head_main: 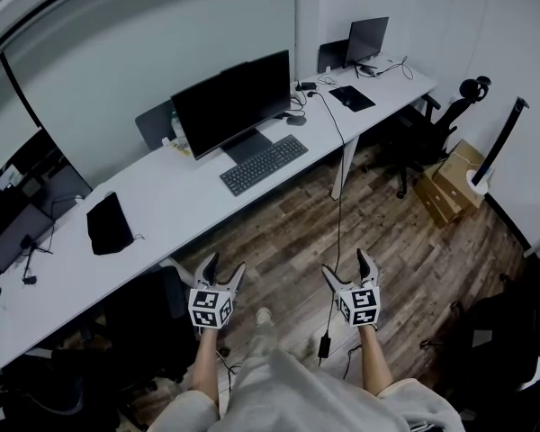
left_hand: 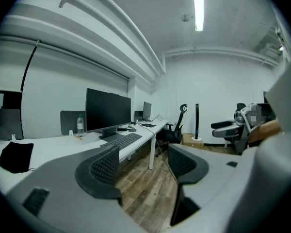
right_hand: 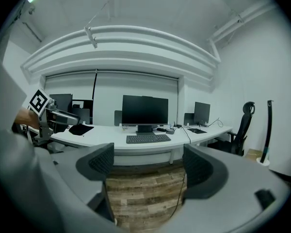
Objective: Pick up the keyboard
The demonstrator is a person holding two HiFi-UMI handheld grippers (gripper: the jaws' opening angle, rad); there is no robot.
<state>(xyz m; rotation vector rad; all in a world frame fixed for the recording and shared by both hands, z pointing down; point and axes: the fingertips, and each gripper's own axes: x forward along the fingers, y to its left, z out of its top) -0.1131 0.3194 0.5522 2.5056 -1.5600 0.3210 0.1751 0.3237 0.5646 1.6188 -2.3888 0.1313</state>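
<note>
The keyboard (head_main: 263, 164) lies flat on the long white counter (head_main: 162, 196), just in front of the foot of a large dark monitor (head_main: 232, 102) and near the counter's front edge. Nothing touches it.

Both grippers hang over the wooden floor (head_main: 387, 232), well apart from the counter and pointing toward it. The left gripper (head_main: 225, 268) has its jaws spread wide with only floor showing between the ribbed pads – it holds nothing. The right gripper (head_main: 346, 266) stands the same way: jaws wide apart, empty, and in its own view the keyboard sits straight ahead above the gap between them.

Further left along the counter lies a black pouch (head_main: 108, 223). A water bottle (left_hand: 80, 124) stands just left of the monitor in the left gripper view. At the far right end of the counter a smaller screen (head_main: 366, 39) stands beside a dark mat (head_main: 352, 97), and a black cable (head_main: 339, 196) drops from the counter down to the floor between the grippers. Past that end stand a black office chair (head_main: 432, 124) and some cardboard boxes (head_main: 450, 183) – both on the floor.
</note>
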